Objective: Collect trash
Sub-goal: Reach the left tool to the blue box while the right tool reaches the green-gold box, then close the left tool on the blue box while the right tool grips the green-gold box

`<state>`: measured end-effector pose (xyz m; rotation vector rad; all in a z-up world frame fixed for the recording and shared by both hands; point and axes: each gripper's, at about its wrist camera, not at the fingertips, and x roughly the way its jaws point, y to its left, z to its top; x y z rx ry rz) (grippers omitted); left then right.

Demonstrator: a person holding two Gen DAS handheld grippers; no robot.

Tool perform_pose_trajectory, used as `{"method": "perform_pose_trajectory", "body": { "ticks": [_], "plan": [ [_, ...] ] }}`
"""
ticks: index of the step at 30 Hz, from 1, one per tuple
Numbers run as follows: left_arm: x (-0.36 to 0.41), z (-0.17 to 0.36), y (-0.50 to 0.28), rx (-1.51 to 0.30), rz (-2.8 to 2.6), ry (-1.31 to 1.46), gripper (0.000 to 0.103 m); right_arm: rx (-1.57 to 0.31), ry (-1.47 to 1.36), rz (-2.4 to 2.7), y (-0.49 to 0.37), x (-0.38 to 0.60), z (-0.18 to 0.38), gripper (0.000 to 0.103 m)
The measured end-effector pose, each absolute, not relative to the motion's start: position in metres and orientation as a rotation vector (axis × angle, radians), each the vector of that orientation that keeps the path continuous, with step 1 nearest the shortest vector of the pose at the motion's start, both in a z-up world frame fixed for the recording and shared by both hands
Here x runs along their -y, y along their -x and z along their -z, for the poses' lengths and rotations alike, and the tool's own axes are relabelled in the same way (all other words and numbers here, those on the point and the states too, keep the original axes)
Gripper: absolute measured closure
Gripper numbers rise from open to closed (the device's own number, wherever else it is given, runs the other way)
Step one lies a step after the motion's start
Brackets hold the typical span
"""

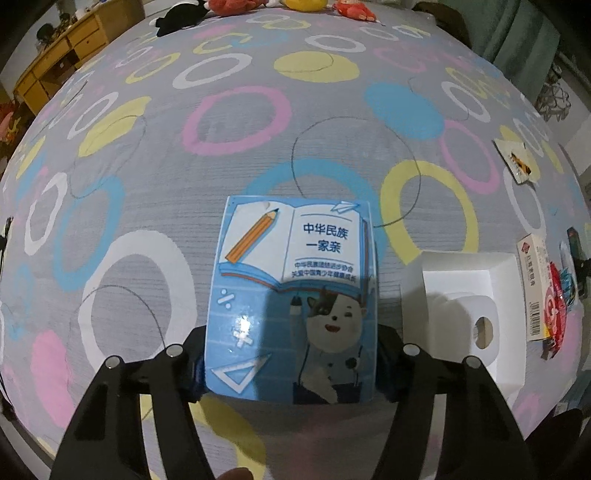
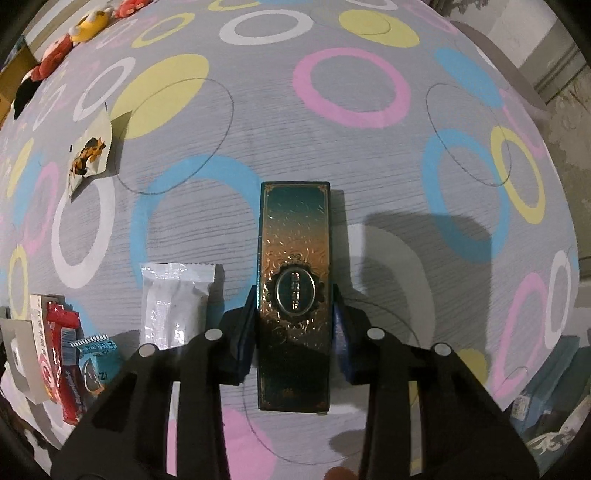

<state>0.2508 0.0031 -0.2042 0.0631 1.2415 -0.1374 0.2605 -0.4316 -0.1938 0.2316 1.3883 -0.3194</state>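
Observation:
My left gripper is shut on a blue carton printed with a pencil, an open book and a cartoon cow, held over the bed. My right gripper is shut on a long dark green and gold box, its pads pressed on both long sides. A white open box with a round hole lies right of the carton. A silver-white wrapper lies left of the green box. A red wrapper, a small blue packet and a torn snack wrapper lie further left.
The bedsheet is grey with coloured rings. Plush toys sit at the far edge. A wooden desk stands beyond the bed at the left. A white and red carton lies near the right edge.

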Motion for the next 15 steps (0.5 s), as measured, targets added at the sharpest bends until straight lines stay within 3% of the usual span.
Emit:
{"method": "perform_pose_trajectory", "body": {
  "ticks": [15],
  "plan": [
    [-0.015,0.164,-0.232,-1.174,0.136,-0.042,0.040,-1.296,-0.226,0.277,-0.214,0.448,0.138,0.068]
  ]
}}
